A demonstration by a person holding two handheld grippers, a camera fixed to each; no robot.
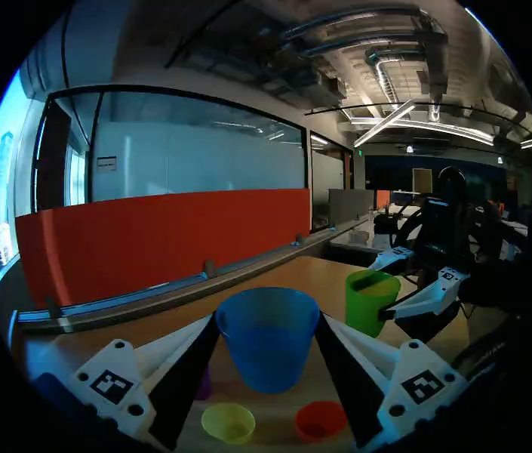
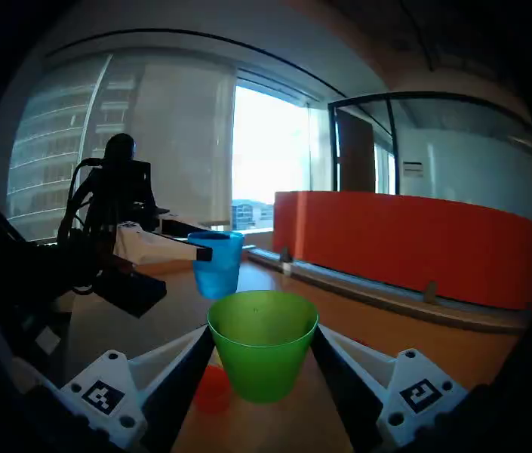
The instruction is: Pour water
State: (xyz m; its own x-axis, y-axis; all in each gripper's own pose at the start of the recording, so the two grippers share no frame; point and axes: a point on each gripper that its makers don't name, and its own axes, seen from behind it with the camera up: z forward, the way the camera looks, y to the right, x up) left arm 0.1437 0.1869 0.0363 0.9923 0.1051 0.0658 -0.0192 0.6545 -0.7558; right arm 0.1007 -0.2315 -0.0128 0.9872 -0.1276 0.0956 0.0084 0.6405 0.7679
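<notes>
A translucent blue cup (image 1: 268, 343) is gripped upright by the left tool (image 1: 267, 323) and a green cup (image 2: 262, 351) by the right tool (image 2: 262, 332), both above the tabletop (image 1: 296, 273). In the left gripper view, a yellow cup (image 1: 228, 421) is seen below.

Site: open-plan office | evidence: glass-walled room (image 1: 190, 158), orange desk partition (image 1: 160, 234), exposed ceiling ducts (image 1: 386, 75), strip lights (image 1: 382, 122), window (image 2: 273, 151) onto high-rise buildings

Left-held cup (image 1: 268, 340) hangs over the table (image 1: 311, 275) — two small cups (image 1: 228, 423) beneath; right-held cup (image 1: 370, 300) at its right
</notes>
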